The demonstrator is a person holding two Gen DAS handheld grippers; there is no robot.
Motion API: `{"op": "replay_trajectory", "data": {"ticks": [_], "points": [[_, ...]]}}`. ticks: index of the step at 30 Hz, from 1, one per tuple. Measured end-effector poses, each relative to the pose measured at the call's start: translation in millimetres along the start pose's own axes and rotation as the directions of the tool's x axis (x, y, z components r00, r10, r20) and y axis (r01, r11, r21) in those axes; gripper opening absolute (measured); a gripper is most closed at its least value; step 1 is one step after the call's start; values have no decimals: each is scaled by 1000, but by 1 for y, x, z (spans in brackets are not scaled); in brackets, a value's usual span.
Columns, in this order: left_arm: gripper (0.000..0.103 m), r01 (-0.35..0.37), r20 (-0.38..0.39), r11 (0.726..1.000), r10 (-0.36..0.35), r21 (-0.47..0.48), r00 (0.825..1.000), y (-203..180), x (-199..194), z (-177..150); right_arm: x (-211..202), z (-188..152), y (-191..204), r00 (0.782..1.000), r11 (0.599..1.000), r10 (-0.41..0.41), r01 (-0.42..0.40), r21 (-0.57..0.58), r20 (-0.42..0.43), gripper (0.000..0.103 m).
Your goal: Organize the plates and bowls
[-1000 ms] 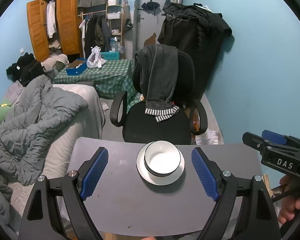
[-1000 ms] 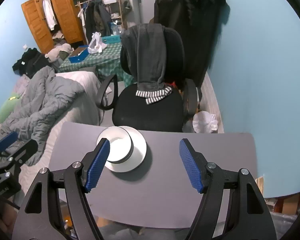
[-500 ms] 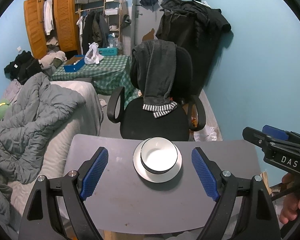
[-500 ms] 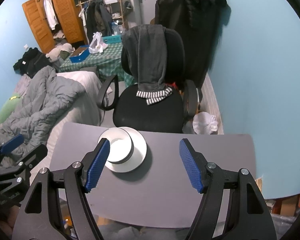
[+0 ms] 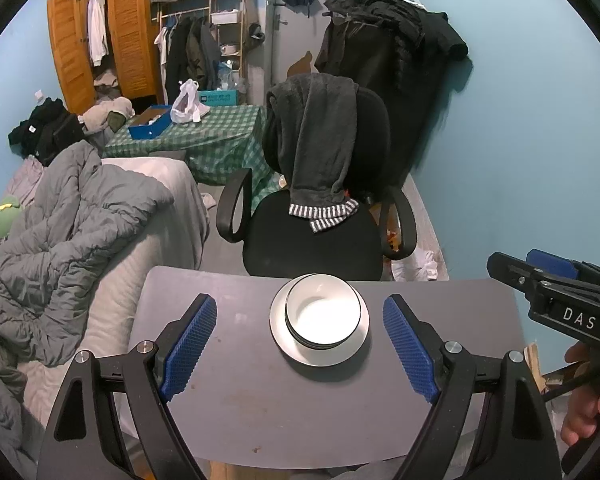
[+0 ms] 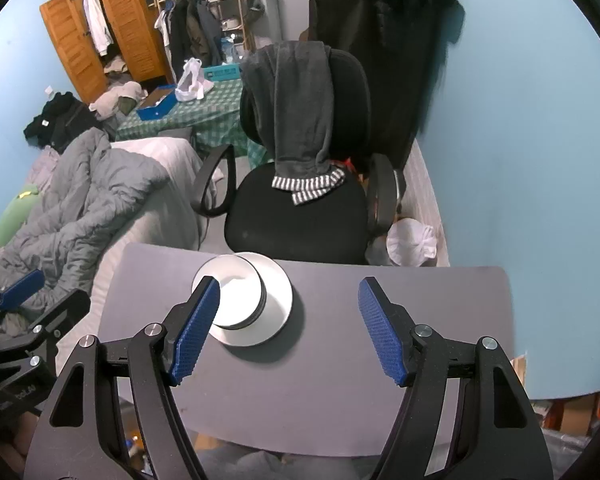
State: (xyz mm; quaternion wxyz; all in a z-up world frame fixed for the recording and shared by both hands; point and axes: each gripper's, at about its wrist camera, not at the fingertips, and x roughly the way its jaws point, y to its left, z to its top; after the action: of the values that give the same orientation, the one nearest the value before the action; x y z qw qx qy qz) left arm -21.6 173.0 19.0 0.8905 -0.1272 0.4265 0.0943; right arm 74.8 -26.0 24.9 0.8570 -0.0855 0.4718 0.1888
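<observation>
A white bowl with a dark rim [image 5: 323, 316] sits stacked on a white plate [image 5: 284, 338] near the far edge of the small grey table [image 5: 260, 408]. My left gripper [image 5: 300, 338] hangs open above the table, its blue pads [image 5: 188, 346] on either side of the stack and well short of it. In the right wrist view the bowl [image 6: 240, 300] and plate [image 6: 278, 304] lie left of centre, partly behind the left pad [image 6: 194, 330]. My right gripper [image 6: 290, 330] is open and holds nothing.
A black office chair [image 5: 320, 240] draped with dark clothing stands just beyond the table. A bed with a grey duvet [image 5: 60, 232] borders the left side. The blue wall [image 5: 520, 160] is close on the right. A hand [image 5: 584, 412] holds the other gripper at the right edge.
In the left wrist view the scene has slid down slightly, showing more of the room's far end. The right wrist view is unchanged, and the bowl and plate have not moved.
</observation>
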Motion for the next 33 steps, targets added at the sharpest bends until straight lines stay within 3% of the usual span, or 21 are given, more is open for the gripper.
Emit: {"op": "replay_trajectory", "data": {"ticks": [33], "points": [[87, 0, -23, 1000, -1, -27, 1000, 9, 10, 8, 14, 5, 8, 999, 1000, 5, -6, -22, -32, 71]]}}
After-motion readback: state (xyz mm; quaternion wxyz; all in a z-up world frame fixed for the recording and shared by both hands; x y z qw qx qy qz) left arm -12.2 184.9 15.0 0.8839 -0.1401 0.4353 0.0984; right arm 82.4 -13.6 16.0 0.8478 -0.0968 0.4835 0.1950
